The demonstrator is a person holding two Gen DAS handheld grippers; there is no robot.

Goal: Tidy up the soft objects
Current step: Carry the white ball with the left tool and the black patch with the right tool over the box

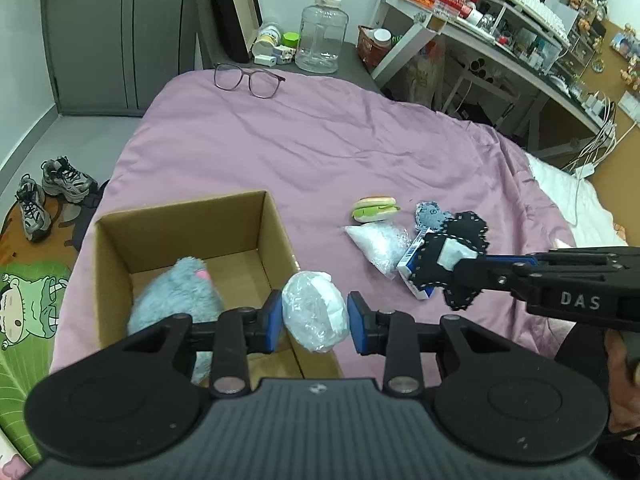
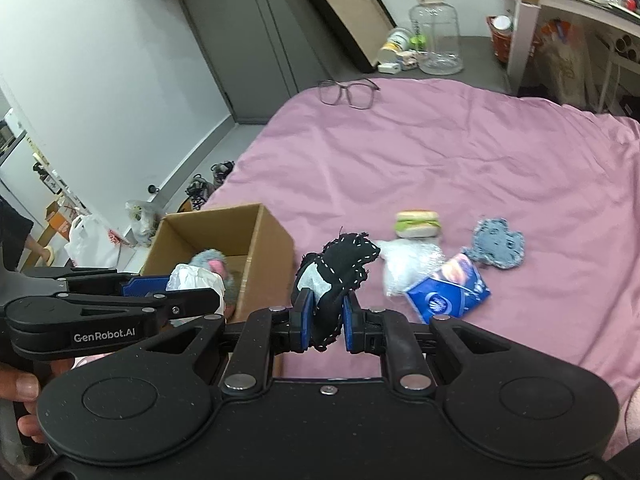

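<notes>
The left hand-held gripper (image 1: 315, 322) squeezes a white wrapped bundle (image 1: 314, 310), just right of the cardboard box (image 1: 192, 220). The right hand-held gripper (image 2: 325, 317) pinches a black cloth (image 2: 340, 276). Carry each over the box before letting go.

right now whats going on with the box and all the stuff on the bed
A person is packing soft things into a cardboard box on the pink bed, a gripper in each hand. The left gripper holds a plastic-wrapped white bundle near the box, which already has a grey plush inside. The right gripper is shut on a black stitched cloth. A toy burger, clear bag, blue pack and grey cloth lie on the bed.
</notes>
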